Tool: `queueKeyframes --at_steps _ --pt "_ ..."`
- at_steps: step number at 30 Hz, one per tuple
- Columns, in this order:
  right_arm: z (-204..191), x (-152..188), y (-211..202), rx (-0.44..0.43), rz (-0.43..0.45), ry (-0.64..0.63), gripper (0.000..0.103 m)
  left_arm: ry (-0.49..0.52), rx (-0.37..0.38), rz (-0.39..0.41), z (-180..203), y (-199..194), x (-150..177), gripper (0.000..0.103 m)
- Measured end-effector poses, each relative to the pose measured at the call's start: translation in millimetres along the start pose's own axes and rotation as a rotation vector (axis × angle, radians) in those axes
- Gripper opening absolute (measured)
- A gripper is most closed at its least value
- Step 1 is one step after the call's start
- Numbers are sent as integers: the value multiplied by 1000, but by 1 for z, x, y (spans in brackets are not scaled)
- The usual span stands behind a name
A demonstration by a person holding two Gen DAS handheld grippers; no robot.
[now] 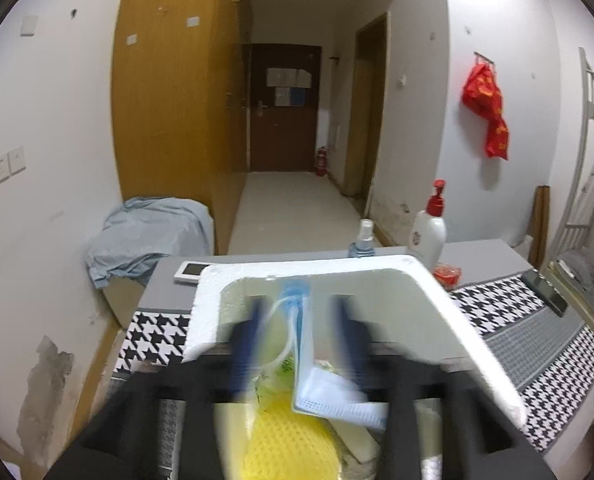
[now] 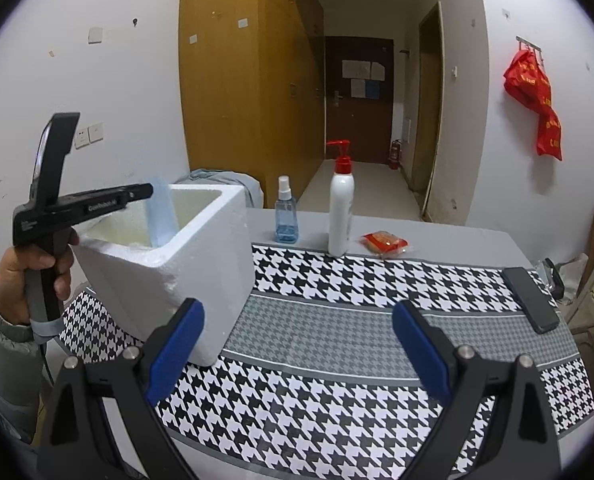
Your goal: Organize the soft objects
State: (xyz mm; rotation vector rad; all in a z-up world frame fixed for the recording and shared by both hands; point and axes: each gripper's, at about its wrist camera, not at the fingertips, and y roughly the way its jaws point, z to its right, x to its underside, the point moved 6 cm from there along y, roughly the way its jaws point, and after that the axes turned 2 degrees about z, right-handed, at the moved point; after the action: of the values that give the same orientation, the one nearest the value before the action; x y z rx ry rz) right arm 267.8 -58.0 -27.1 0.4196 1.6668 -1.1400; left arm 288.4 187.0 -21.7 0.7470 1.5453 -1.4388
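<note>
Left wrist view first: the left gripper (image 1: 299,344) is pointed down into one white foam box (image 1: 449,304), its two blue fingers (image 1: 249,336) motion-blurred and standing apart. A light blue face mask (image 1: 325,392) sits between them, but the pads don't look pressed on it — jaws open, nothing gripped as far as I can tell. Under the mask, inside the box, there's one yellow knitted pad (image 1: 285,444) and one clear bag with green print (image 1: 275,376). Behind the box I count two bottles: one blue spray bottle (image 1: 363,240) and one white pump bottle (image 1: 429,228) with a red top. Also one red packet (image 1: 447,274), one white remote-looking thing (image 1: 189,271) and one dark phone (image 1: 547,294). Right wrist view: the right gripper (image 2: 297,354) hovers over the houndstooth cloth (image 2: 337,400) with both blue pads wide apart and nothing between them. At the left a hand (image 2: 29,276) holds the other gripper over the foam box (image 2: 201,264), and a pale blue blur shows at the box mouth — that's the mask (image 2: 163,216). Same count here: two bottles, one red packet (image 2: 385,243), one phone (image 2: 531,300).
</note>
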Motion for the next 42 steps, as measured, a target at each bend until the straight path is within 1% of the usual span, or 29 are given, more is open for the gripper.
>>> queueKeyframes --at_steps 1,3,7,12,16,21,26,28,30,39,42 --pt "0 1 -1 0 1 1 97 -5 -9 12 -1 -2 0 76" --pt "1 2 -4 2 4 2 97 -6 -21 39 -2 -10 -3 82" --pt "-1 4 -6 0 3 2 97 -8 -3 72 2 -28 -6 90" --pt "-2 2 -15 -10 19 13 97 20 1 117 10 -55 -12 95" --pt "-6 4 -27 -19 33 20 97 11 6 150 11 -78 -13 100" --pt "-13 4 -41 -27 54 20 97 17 9 188 15 -110 -12 102" --pt "-20 2 -57 -38 86 27 97 23 25 202 19 -138 -6 102" --pt "-23 1 -63 -43 100 30 97 36 22 220 23 -149 -3 102" --pt "-27 1 -70 -56 117 29 97 43 3 236 24 -160 0 102" --pt "-44 8 -99 -80 166 20 97 72 -1 284 39 -199 21 102" --pt "-49 12 -113 -84 189 12 98 75 14 294 46 -211 25 102"
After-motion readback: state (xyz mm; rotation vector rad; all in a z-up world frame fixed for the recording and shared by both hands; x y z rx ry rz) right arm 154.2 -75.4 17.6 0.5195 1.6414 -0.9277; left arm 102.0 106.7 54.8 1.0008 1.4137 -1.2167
